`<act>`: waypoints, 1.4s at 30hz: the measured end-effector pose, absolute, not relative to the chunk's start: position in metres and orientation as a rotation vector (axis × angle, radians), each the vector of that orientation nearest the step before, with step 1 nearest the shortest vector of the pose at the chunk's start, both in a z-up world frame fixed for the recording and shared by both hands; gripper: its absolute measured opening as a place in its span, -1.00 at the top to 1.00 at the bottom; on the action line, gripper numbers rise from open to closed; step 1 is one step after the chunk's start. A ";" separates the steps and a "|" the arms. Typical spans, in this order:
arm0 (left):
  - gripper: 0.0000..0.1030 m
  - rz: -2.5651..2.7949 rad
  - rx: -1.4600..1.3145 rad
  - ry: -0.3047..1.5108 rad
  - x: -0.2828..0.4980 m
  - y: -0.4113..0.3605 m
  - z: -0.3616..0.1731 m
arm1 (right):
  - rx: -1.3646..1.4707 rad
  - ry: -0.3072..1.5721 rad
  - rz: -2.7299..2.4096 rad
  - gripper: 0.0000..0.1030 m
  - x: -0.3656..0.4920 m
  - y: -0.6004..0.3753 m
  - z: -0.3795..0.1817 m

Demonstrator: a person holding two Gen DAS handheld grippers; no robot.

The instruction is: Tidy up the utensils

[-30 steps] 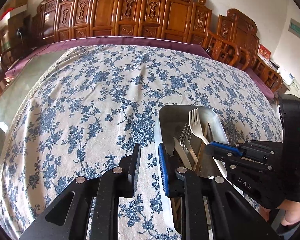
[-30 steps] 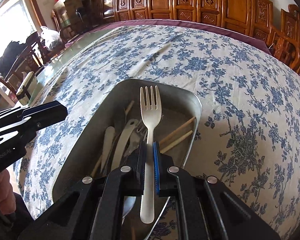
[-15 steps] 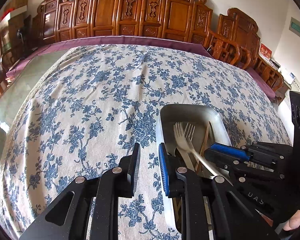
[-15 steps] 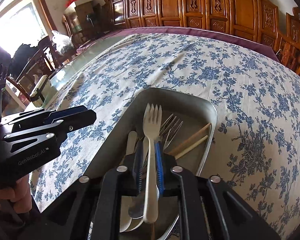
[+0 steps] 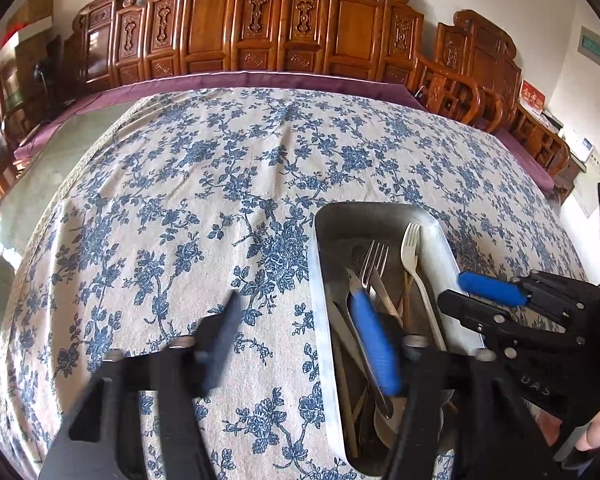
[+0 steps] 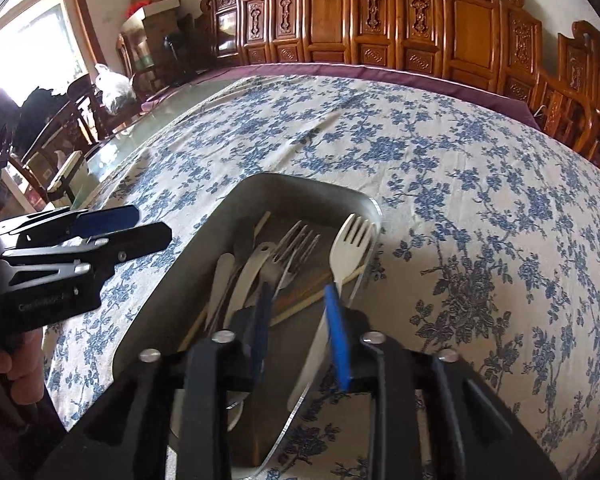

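Both grippers' fingers are spreading, gripping nothing.
Left gripper (image 5: pixel 304 336) straddles the tray (image 5: pixel 320 320) rim, lower centre; right gripper (image 6: pixel 300 320) opens beside the white fork (image 6: pixel 350 248) lying inside. Utensils look gathered; little seems left.

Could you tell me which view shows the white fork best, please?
The right wrist view: the white fork lies close, tines clear, against the tray's right rim. The left wrist view shows it smaller, with its handle end hidden behind the gripper.

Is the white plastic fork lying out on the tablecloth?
No, the white plastic fork lies inside the metal tray, leaning against its right rim.
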State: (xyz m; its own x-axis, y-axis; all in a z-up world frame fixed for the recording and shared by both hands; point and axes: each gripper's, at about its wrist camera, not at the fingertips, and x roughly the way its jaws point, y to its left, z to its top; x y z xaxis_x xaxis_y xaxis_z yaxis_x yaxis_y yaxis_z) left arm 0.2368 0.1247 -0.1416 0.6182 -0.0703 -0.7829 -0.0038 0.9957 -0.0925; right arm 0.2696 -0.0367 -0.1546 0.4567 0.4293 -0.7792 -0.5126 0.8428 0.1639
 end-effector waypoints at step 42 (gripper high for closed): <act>-0.85 -0.060 -0.014 0.846 0.122 0.024 -0.081 | -0.001 0.766 0.303 -0.95 0.142 -0.182 -0.083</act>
